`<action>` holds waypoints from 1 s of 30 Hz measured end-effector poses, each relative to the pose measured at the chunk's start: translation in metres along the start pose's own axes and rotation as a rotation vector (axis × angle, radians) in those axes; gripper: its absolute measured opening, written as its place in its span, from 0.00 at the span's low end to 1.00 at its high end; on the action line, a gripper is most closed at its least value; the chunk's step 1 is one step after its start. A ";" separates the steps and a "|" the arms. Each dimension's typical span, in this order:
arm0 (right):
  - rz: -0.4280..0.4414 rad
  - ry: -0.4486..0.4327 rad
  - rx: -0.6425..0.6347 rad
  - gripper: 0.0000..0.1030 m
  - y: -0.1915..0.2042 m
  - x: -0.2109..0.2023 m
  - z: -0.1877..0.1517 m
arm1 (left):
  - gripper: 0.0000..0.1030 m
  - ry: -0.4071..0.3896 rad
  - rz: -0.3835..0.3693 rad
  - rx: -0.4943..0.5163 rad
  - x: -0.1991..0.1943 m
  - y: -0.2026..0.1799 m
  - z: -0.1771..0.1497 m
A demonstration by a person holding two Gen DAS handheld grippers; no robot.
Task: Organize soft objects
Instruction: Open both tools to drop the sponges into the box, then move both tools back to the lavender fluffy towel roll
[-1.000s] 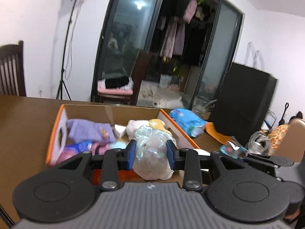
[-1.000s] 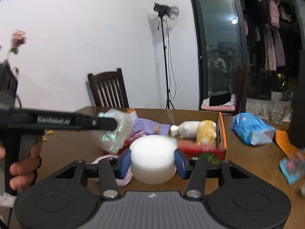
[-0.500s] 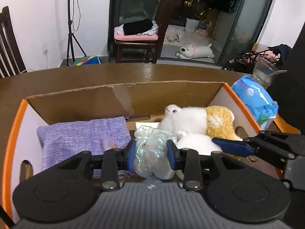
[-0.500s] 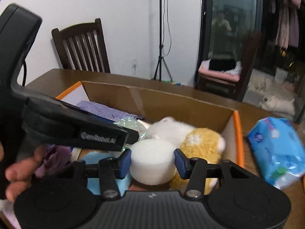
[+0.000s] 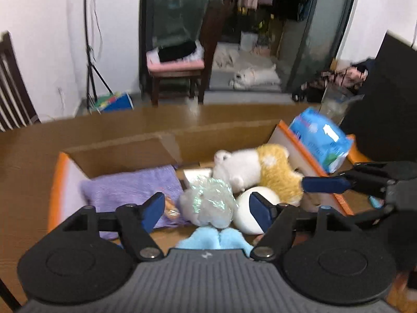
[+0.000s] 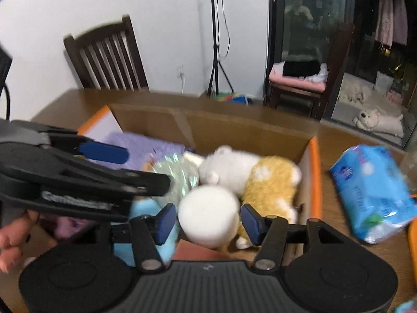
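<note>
An open cardboard box (image 5: 166, 140) (image 6: 234, 120) with orange-edged ends holds a purple pouch (image 5: 130, 187), a white-and-yellow plush (image 5: 260, 169) (image 6: 247, 172) and a light blue plush (image 5: 216, 238). My left gripper (image 5: 207, 210) (image 6: 146, 169) hangs over the box, its jaws opening wide. A crinkly iridescent bag (image 5: 208, 203) (image 6: 179, 174) lies between them, clear of both pads. My right gripper (image 6: 208, 220) is opening too. A white foam ball (image 6: 208, 214) (image 5: 245, 211) sits between its pads with thin gaps on both sides. One of the right gripper's fingers (image 5: 323, 184) reaches in from the right.
A blue tissue pack (image 5: 320, 140) (image 6: 370, 190) lies on the brown table (image 5: 31, 156) just right of the box. A person's hand (image 6: 10, 240) holds the left gripper. A dark wooden chair (image 6: 109, 57) and a light stand (image 6: 215, 39) stand behind the table.
Both grippers moved forward over the box and dipped toward it. The left jaws spread off the crinkly bag, which now lies in the box. The right jaws eased apart around the white ball.
</note>
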State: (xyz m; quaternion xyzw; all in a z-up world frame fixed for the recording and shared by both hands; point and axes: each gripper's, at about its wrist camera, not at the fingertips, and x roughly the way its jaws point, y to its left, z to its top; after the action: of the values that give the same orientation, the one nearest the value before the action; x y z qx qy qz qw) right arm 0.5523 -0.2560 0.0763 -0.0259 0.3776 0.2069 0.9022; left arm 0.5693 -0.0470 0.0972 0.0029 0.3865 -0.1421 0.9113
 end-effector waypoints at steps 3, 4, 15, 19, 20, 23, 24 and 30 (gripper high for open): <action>-0.034 -0.070 -0.010 0.60 0.002 -0.053 0.004 | 0.79 -0.080 0.035 0.005 -0.056 0.003 -0.001; -0.042 -0.087 -0.015 0.61 0.003 -0.069 0.004 | 0.79 -0.097 0.043 0.011 -0.072 0.003 -0.002; -0.073 -0.231 -0.042 0.62 0.035 -0.200 -0.030 | 0.85 -0.268 0.099 -0.009 -0.210 -0.003 -0.058; -0.050 -0.317 -0.050 0.63 0.057 -0.227 -0.079 | 0.89 -0.361 0.123 0.023 -0.237 -0.013 -0.116; -0.048 -0.341 -0.058 0.63 0.063 -0.233 -0.094 | 0.89 -0.378 0.139 0.037 -0.240 -0.016 -0.134; -0.036 -0.390 -0.079 0.65 0.082 -0.246 -0.142 | 0.90 -0.429 0.175 0.069 -0.249 -0.029 -0.194; -0.010 -0.398 -0.071 0.66 0.087 -0.250 -0.160 | 0.94 -0.440 0.180 0.071 -0.250 -0.032 -0.211; 0.147 -0.398 0.048 0.71 0.101 -0.259 -0.254 | 0.96 -0.376 0.261 -0.009 -0.247 -0.036 -0.328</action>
State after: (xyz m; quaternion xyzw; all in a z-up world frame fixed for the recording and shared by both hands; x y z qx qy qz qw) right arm 0.1798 -0.3072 0.0854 0.0648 0.1978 0.2643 0.9417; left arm 0.1657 0.0192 0.0446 0.0224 0.2070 -0.0193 0.9779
